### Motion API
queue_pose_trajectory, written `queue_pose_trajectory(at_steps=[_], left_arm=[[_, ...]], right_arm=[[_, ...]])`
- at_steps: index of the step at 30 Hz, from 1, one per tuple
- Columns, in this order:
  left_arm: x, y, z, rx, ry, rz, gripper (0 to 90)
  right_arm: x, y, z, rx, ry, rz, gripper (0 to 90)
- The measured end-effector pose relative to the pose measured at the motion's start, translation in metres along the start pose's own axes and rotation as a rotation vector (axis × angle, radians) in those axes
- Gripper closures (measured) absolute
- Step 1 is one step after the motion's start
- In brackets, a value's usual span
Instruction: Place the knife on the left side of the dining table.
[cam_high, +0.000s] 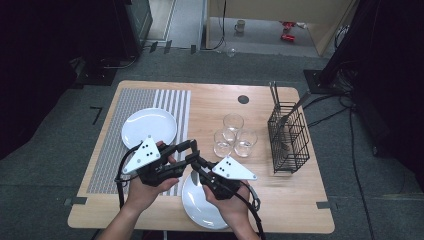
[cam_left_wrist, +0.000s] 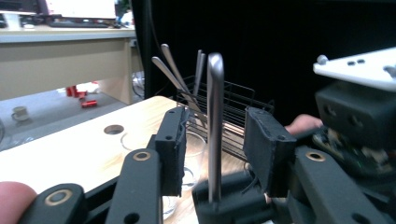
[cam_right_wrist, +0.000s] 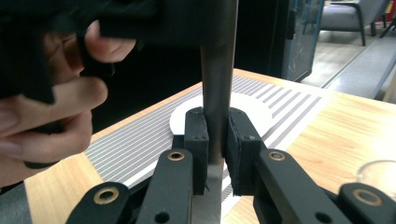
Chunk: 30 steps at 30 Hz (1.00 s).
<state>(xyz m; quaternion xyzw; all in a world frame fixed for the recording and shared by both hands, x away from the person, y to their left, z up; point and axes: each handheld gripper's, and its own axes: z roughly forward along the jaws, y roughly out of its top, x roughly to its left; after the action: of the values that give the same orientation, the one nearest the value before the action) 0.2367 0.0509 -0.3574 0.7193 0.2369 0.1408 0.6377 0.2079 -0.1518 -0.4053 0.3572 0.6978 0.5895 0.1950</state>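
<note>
Right gripper (cam_right_wrist: 217, 140) is pinching an upright metal utensil handle (cam_right_wrist: 215, 93) at frame centre while the left gripper (cam_left_wrist: 215, 144) is standing spread around it, untouching; handover risk: it is liable to slip and drop onto the plate (cam_high: 197, 205) if released early.

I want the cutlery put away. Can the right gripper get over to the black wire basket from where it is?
Probably yes. The right gripper is shut on a metal utensil, and bare table lies along the near edge toward the wire basket. The three glasses stand further back, so they look avoidable.
</note>
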Motion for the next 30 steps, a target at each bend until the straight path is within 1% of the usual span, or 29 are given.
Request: queue_pose_trajectory(at_steps=[5, 7, 9, 10, 12, 14, 16, 17, 18, 20, 21, 22, 23, 24, 25, 26, 27, 28, 30], left_arm=[[-0.001, 0.002, -0.002, -0.010, 0.020, -0.012, 69.5], [-0.001, 0.003, -0.003, -0.007, 0.024, -0.012, 75.5], [-0.001, 0.003, -0.004, -0.012, 0.037, 0.000, 81.1], [0.000, 0.003, -0.005, -0.013, 0.023, -0.005, 84.5], [0.000, 0.003, -0.006, -0.013, 0.027, -0.004, 84.8], [0.000, 0.003, -0.007, -0.023, 0.024, -0.012, 85.0], [0.001, 0.004, -0.009, -0.029, 0.018, -0.018, 85.0], [0.001, 0.004, -0.009, -0.034, 0.025, -0.016, 85.1], [0.001, 0.005, -0.010, -0.036, 0.033, -0.011, 85.1], [0.004, 0.005, -0.011, -0.035, 0.031, -0.016, 85.1], [0.005, 0.004, -0.012, -0.036, 0.036, -0.014, 85.2], [0.006, 0.004, -0.012, -0.035, 0.043, -0.009, 85.2], [0.008, 0.004, -0.013, -0.031, 0.045, -0.006, 85.2], [0.010, 0.004, -0.013, -0.032, 0.046, -0.008, 85.2], [0.012, 0.004, -0.014, -0.034, 0.047, -0.015, 85.2], [0.014, 0.003, -0.014, -0.036, 0.049, -0.022, 85.2], [0.018, 0.003, -0.015, -0.033, 0.062, -0.022, 85.2], [0.018, 0.003, -0.015, -0.033, 0.062, -0.022, 85.2], [0.021, 0.002, -0.016, -0.041, 0.076, -0.028, 85.2]], right_arm=[[0.005, -0.002, 0.004, 0.008, 0.009, -0.008, 80.4], [0.007, -0.003, 0.006, 0.012, 0.009, -0.016, 80.4], [0.009, -0.004, 0.008, 0.012, 0.010, -0.026, 80.4], [0.009, -0.003, 0.008, 0.010, 0.012, -0.027, 80.3], [0.010, -0.003, 0.009, 0.011, 0.012, -0.028, 80.1], [0.010, -0.003, 0.008, 0.007, 0.014, -0.027, 79.8], [0.009, -0.003, 0.007, 0.001, 0.022, -0.020, 78.5], [0.008, -0.002, 0.006, 0.001, 0.030, -0.014, 76.1], [0.007, -0.002, 0.004, -0.002, 0.032, -0.009, 72.3], [0.002, -0.002, -0.002, 0.002, 0.028, -0.001, 65.5], [0.000, -0.003, -0.004, 0.005, 0.013, -0.006, 61.8], [0.000, -0.003, -0.004, 0.005, 0.013, -0.006, 61.8], [-0.003, -0.004, -0.007, 0.007, -0.003, -0.005, 58.7], [-0.006, -0.006, -0.010, 0.011, -0.013, 0.004, 57.5], [-0.013, -0.009, -0.017, 0.006, -0.029, 0.019, 53.3], [-0.017, -0.011, -0.020, 0.006, -0.043, 0.024, 51.8], [-0.021, -0.013, -0.024, 0.005, -0.054, 0.034, 50.5], [-0.021, -0.013, -0.024, 0.005, -0.054, 0.034, 50.5], [-0.030, -0.017, -0.032, 0.009, -0.077, 0.041, 46.6]])
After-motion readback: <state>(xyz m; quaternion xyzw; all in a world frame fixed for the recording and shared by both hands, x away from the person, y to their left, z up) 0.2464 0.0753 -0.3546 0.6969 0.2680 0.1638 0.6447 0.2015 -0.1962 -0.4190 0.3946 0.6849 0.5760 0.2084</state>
